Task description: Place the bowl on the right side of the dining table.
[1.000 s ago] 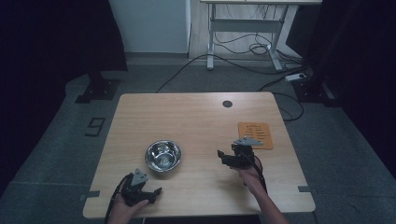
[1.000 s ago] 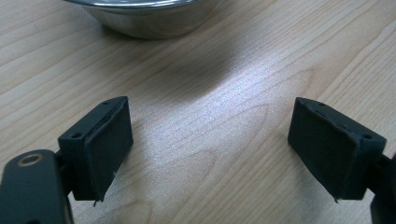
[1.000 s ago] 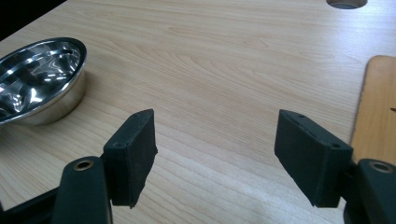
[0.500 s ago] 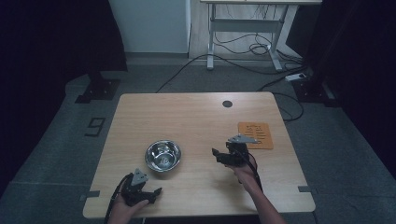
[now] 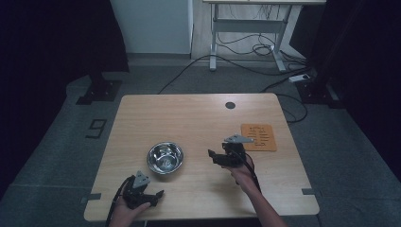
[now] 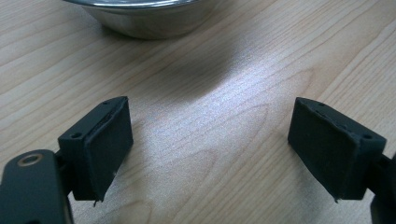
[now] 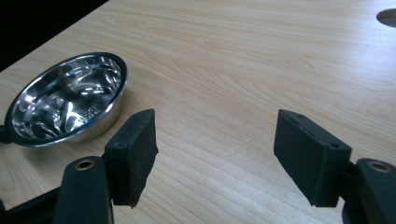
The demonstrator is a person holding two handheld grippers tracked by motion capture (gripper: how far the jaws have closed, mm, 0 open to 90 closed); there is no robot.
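Note:
A shiny steel bowl [image 5: 164, 157] sits empty on the wooden table [image 5: 189, 118], left of centre. My left gripper [image 5: 153, 197] rests low near the table's front edge, just below the bowl, open with nothing between its jaws. In the left gripper view the bowl's base [image 6: 144, 16] lies just ahead of the open gripper [image 6: 210, 149]. My right gripper [image 5: 213, 156] hovers to the right of the bowl, pointing left toward it, open and empty. From the right gripper view the bowl [image 7: 65, 100] lies ahead to the left of the gripper [image 7: 215, 154].
An orange card [image 5: 258, 137] with print lies on the table at the right, behind my right gripper. A round cable hole [image 5: 230, 105] is near the table's back edge. Cables and a desk frame [image 5: 246, 33] stand on the floor beyond.
My right gripper has shifted slightly left toward the bowl. The left gripper and bowl have stayed put.

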